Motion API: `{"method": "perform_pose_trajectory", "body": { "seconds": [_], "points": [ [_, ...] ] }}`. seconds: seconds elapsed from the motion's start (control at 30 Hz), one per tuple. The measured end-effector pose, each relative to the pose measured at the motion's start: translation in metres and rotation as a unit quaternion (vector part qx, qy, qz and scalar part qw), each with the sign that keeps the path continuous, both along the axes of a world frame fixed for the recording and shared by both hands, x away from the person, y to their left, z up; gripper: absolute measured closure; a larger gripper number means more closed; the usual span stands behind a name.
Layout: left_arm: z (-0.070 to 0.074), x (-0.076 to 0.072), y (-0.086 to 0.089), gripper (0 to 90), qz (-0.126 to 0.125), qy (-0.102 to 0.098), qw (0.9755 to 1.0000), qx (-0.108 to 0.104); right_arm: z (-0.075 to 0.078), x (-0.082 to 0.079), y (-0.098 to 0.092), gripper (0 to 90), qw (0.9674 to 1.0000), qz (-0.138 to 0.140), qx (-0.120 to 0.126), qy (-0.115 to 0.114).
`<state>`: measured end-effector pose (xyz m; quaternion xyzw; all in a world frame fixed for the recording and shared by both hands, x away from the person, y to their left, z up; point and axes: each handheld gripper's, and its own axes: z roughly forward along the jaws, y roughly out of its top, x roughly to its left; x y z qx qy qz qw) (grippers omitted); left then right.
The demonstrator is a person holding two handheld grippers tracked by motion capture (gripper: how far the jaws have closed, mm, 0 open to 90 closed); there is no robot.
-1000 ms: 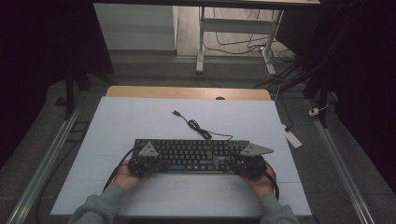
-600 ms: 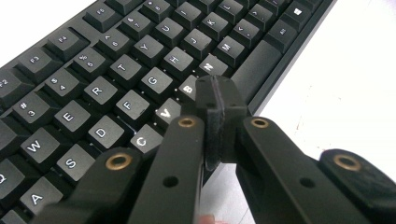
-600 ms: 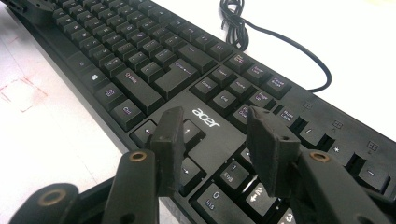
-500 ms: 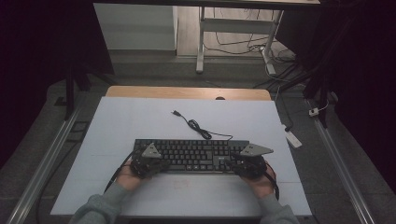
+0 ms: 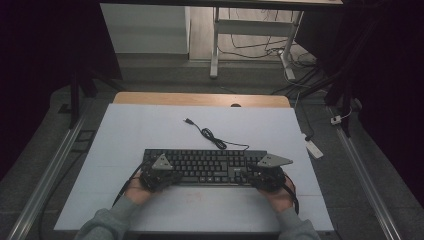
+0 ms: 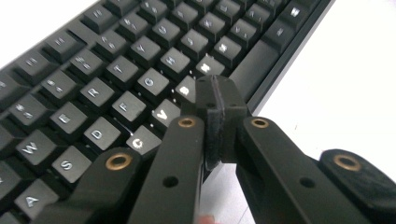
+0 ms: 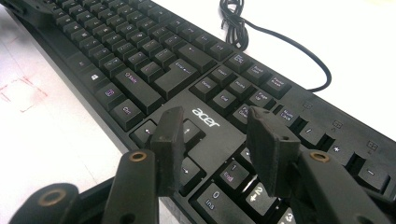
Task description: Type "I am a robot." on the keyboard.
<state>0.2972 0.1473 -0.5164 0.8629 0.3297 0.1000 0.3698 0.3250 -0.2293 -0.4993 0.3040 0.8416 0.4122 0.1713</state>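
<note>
Hovering pressed together over the keyboard (image 6: 116, 88), the left gripper (image 6: 215, 100) is risking adjacent keypresses; the right gripper (image 7: 219, 140) is gaping above the arrows.

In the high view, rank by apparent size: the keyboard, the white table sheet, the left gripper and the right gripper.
1. white table sheet
2. keyboard
3. left gripper and right gripper: these look about alike, so I leave them unranked.

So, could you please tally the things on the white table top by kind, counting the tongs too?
Keyboards: 1, black keyboard
Cables: 1, keyboard cable
Tongs: 2, left tongs shut, right tongs open, both over the keys
Total: 4
</note>
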Motion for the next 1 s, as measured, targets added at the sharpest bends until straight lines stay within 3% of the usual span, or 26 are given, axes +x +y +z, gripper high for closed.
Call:
{"method": "perform_pose_trajectory", "body": {
  "seconds": [0.1, 0.4, 0.57, 1.0],
  "points": [
    [0.006, -0.002, 0.005, 84.5, 0.005, -0.009, 0.9998, -0.019, 0.000, 0.000, 0.000, 56.7, 1.0000, -0.001, 0.000, 0.000],
    [0.014, -0.001, 0.019, 55.0, 0.037, -0.021, 0.9979, -0.048, 0.000, 0.000, 0.000, 56.7, 1.0000, -0.001, 0.001, -0.001],
    [0.017, 0.000, 0.025, 49.2, 0.051, -0.022, 0.9968, -0.057, 0.000, 0.000, 0.000, 56.7, 1.0000, 0.000, 0.001, -0.002],
    [0.021, 0.000, 0.032, 43.2, 0.061, -0.023, 0.9959, -0.063, 0.000, 0.000, -0.001, 56.7, 1.0000, 0.000, 0.000, -0.002]
  ]
}}
